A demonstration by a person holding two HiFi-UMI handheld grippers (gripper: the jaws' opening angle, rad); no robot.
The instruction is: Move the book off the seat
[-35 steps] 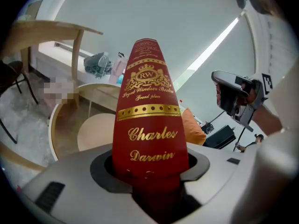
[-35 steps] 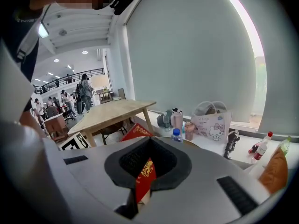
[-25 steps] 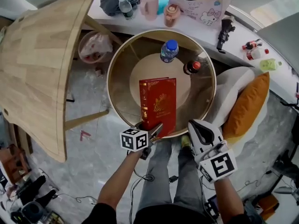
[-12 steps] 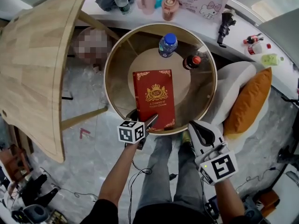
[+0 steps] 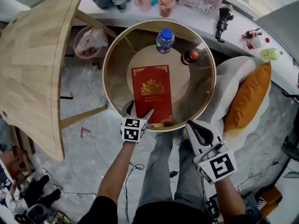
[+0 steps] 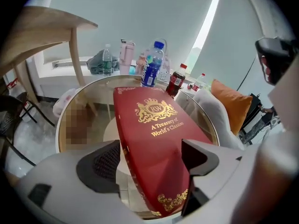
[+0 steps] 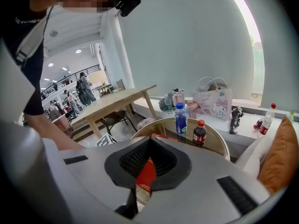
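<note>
Two-tone rig, plain outfit
White left gripper (image 5: 139, 111) and right gripper (image 5: 195, 129), checkered marker cubes (image 5: 132, 129); black short sleeves (image 5: 99, 210), grey trousers (image 5: 160, 171).

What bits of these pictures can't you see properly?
Head view: the gold title on the red hardcover book is too small to read.
Right gripper view: the shut right tongs cover most of that book; only a red sliver shows.
Left gripper view: a blurred patch hides whatever is under the round glass table.
Right gripper view: the orange cushion is cut by the picture's edge.
</note>
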